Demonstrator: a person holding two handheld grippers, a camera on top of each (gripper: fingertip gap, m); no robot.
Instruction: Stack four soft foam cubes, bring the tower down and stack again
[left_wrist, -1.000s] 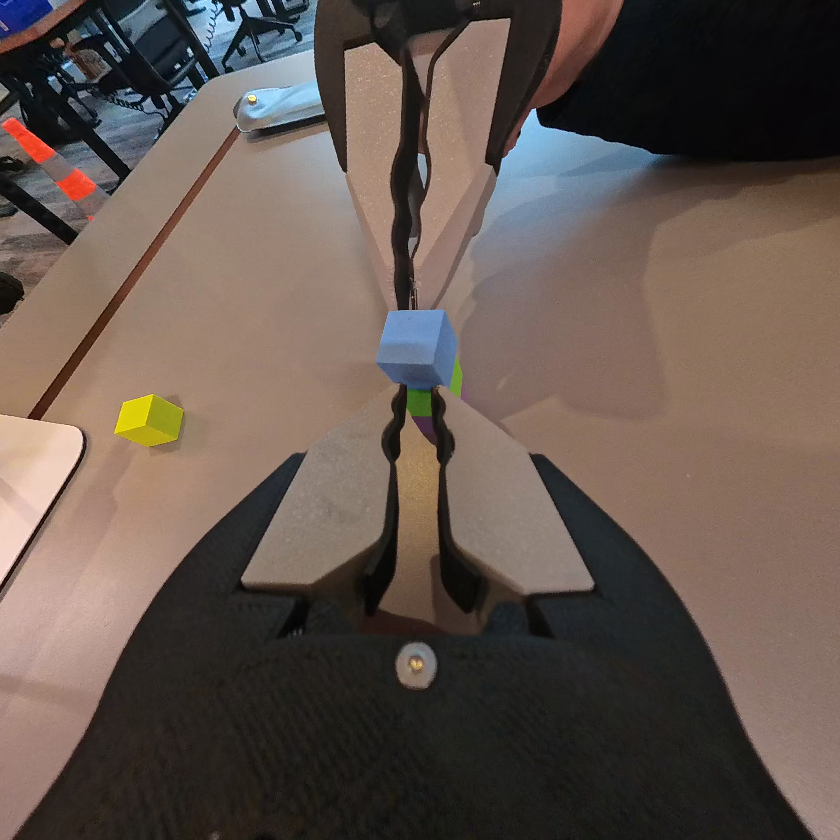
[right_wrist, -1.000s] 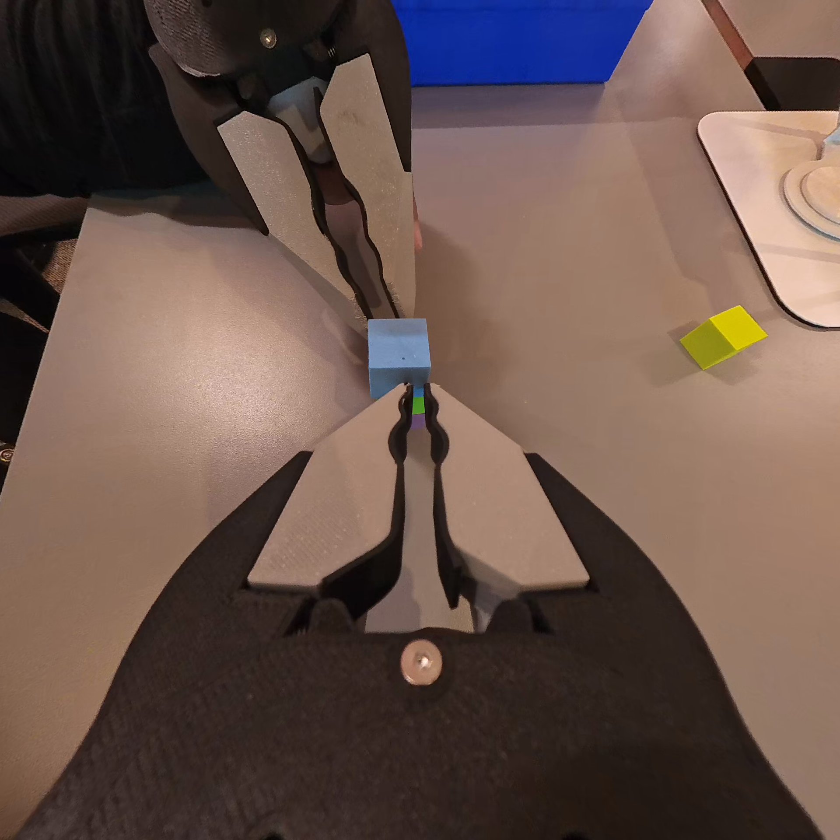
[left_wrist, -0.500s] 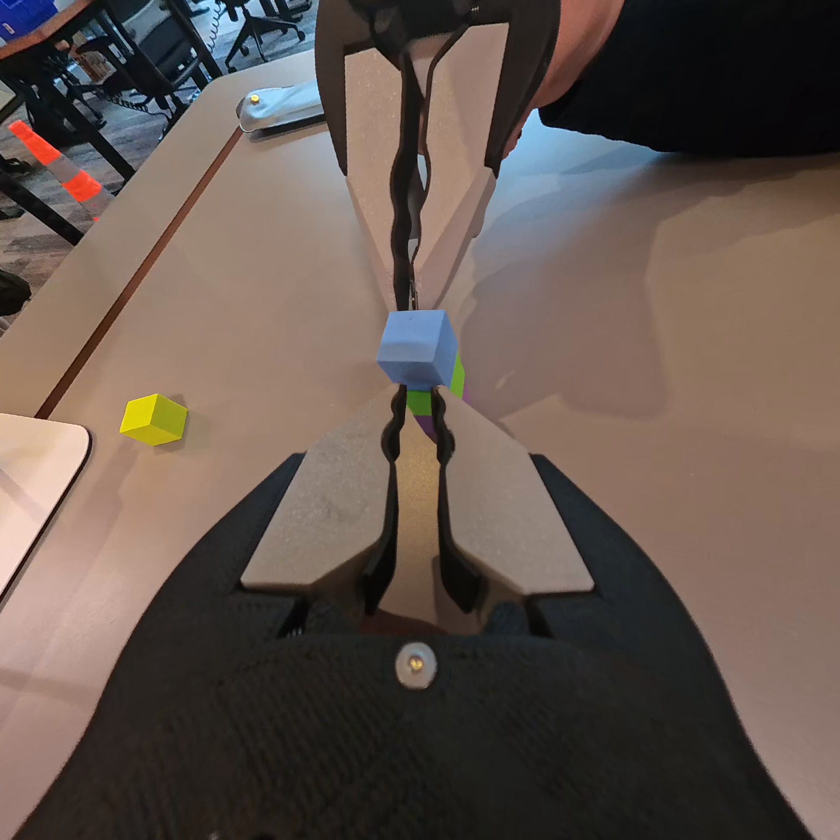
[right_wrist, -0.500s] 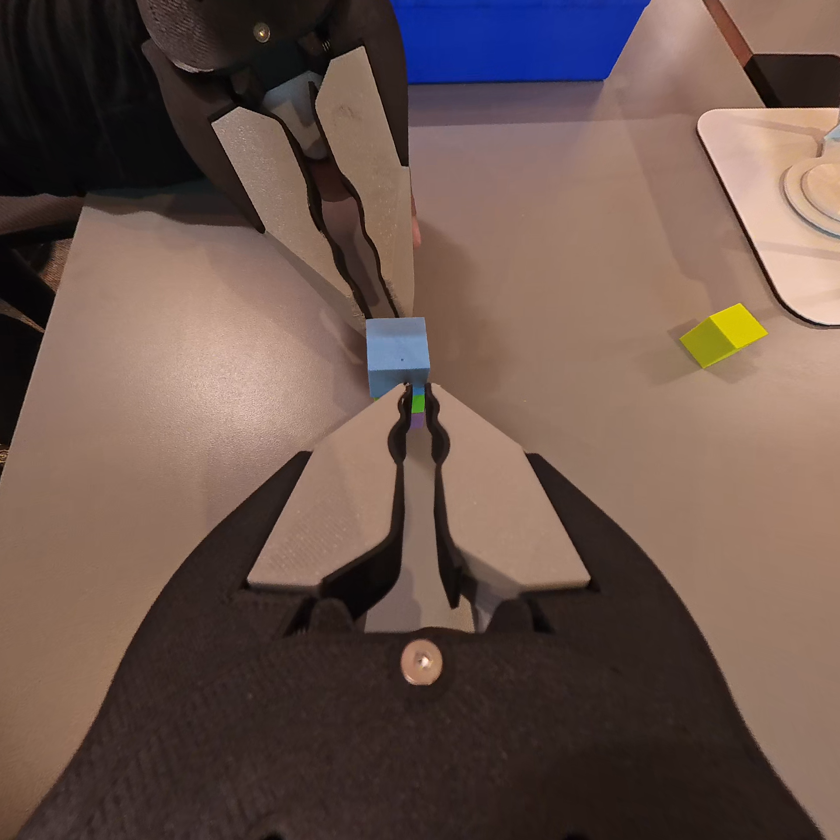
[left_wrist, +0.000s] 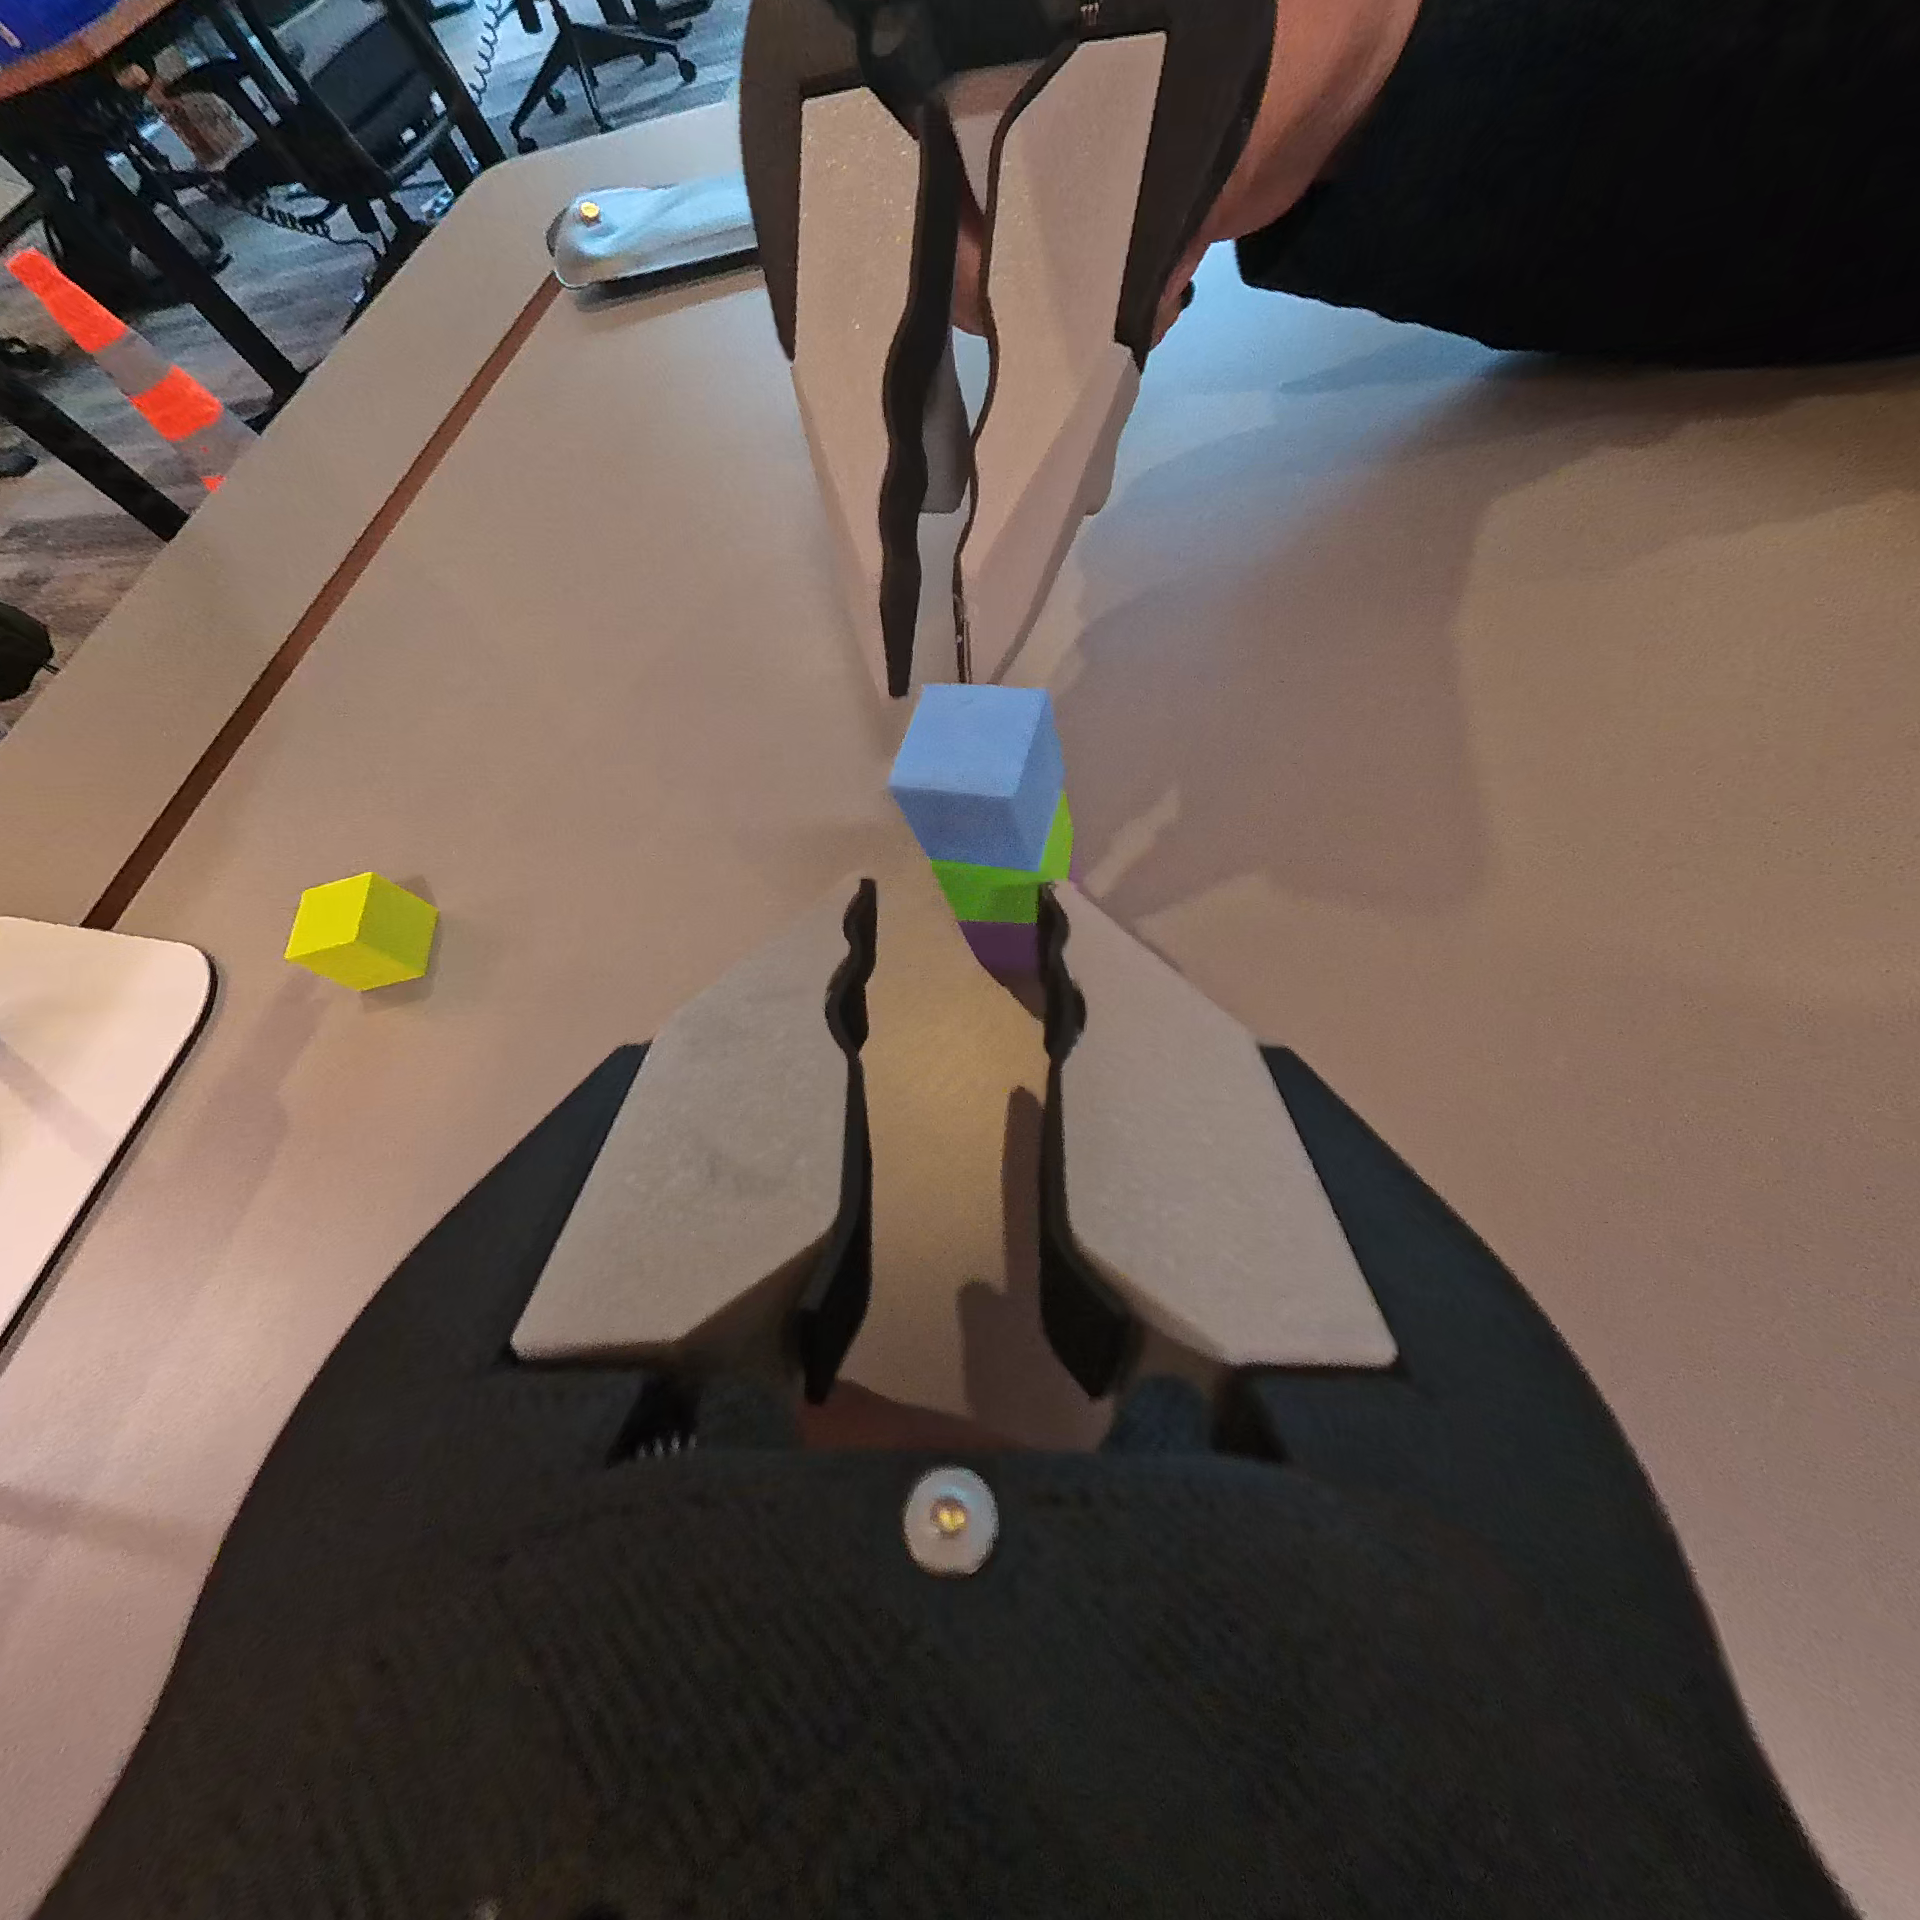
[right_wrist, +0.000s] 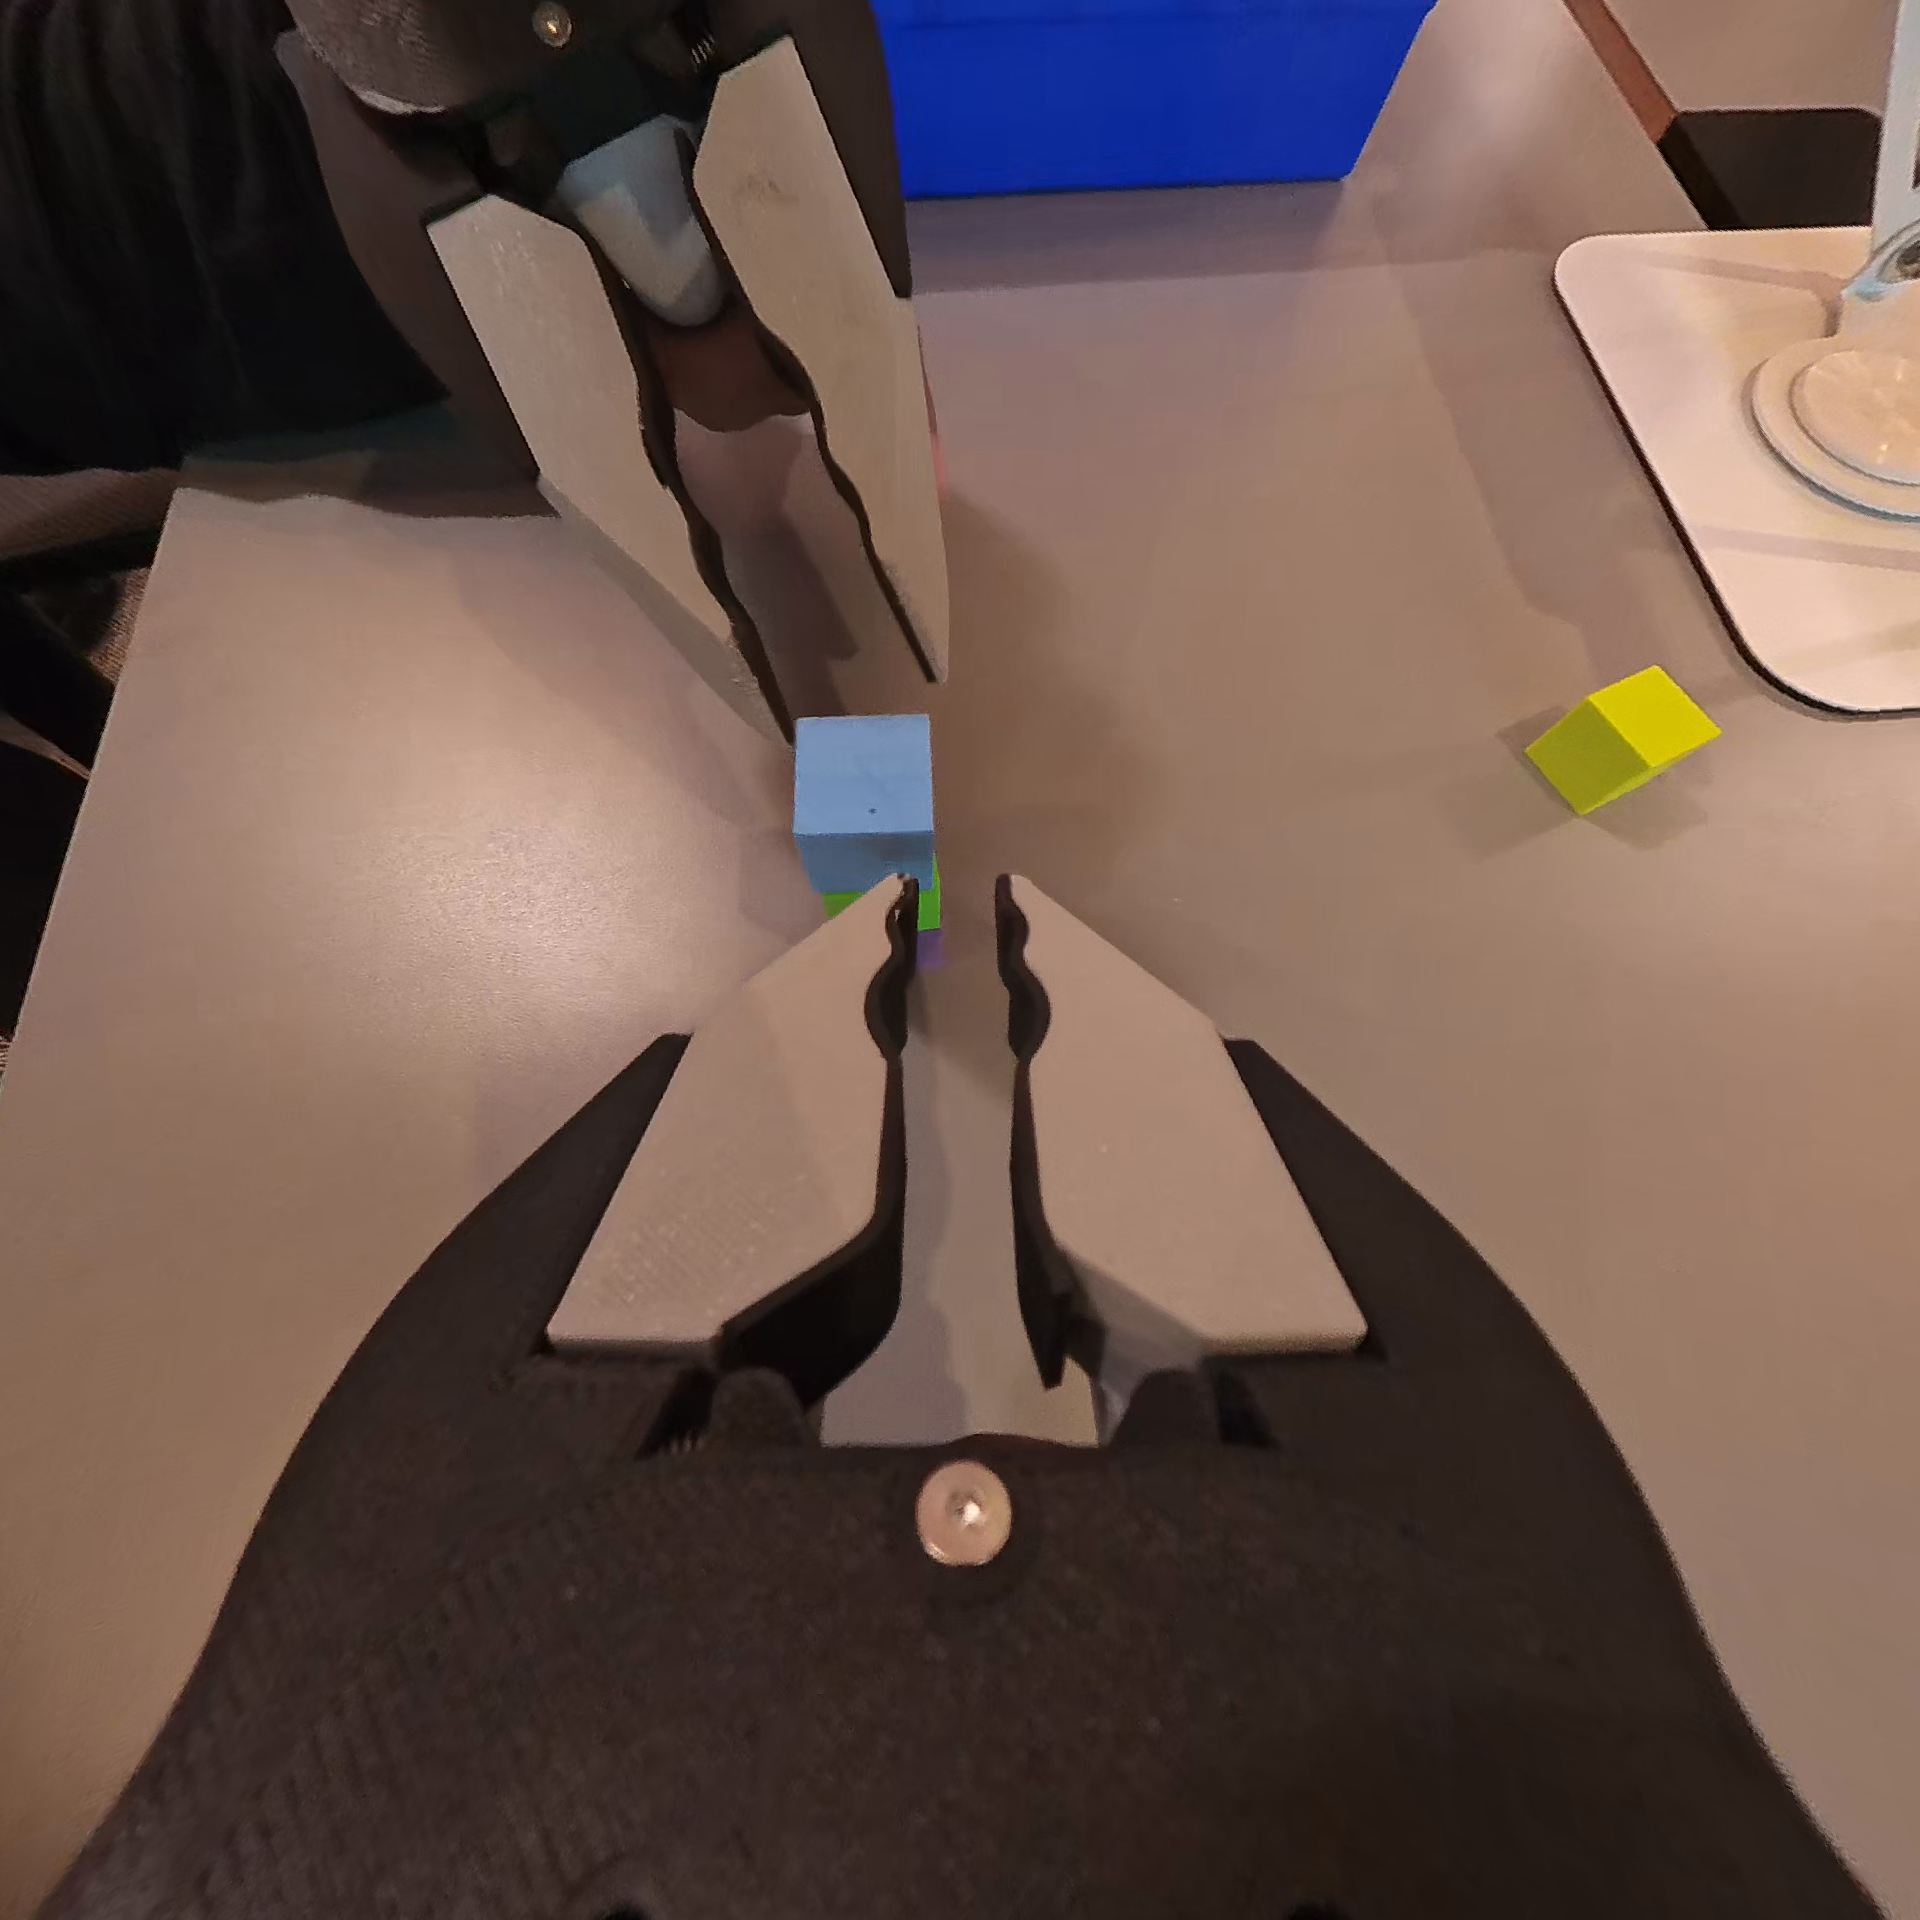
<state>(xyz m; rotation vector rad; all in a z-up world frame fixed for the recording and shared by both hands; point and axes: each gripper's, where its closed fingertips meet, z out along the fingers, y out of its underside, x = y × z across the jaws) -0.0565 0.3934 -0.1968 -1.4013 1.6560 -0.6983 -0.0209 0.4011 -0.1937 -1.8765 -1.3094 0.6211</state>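
Note:
A tower of three foam cubes stands on the table: blue cube (left_wrist: 977, 779) on top, green cube (left_wrist: 987, 888) in the middle, purple cube (left_wrist: 1003, 945) at the bottom. The blue cube (right_wrist: 862, 774), green cube (right_wrist: 928, 894) and purple cube (right_wrist: 932, 951) also show in the right wrist view. A yellow cube (left_wrist: 364, 930) (right_wrist: 1621, 748) lies loose on the table. My left gripper (left_wrist: 954, 904) is open and empty, its tips just short of the tower. My right gripper (right_wrist: 951, 888) is open and empty on the opposite side. Each gripper shows in the other's view, the right gripper (left_wrist: 930, 675) and the left gripper (right_wrist: 857, 707).
A white stand base (left_wrist: 83, 1039) (right_wrist: 1714, 416) lies beside the yellow cube. A blue bin (right_wrist: 1122, 94) sits at the table's far end. A silver object (left_wrist: 655, 234) lies near the other end. A dark sleeve (left_wrist: 1610, 156) rests on the table. From either gripper's tips it is about 20 cm to the yellow cube (right_wrist: 1621, 748). My left wrist view (left_wrist: 370, 899) looks at it from another angle.
Both grippers have opened their jaws wider around the tower's lower cubes. The tower still stands, now off to one side of each gripper's centre line.

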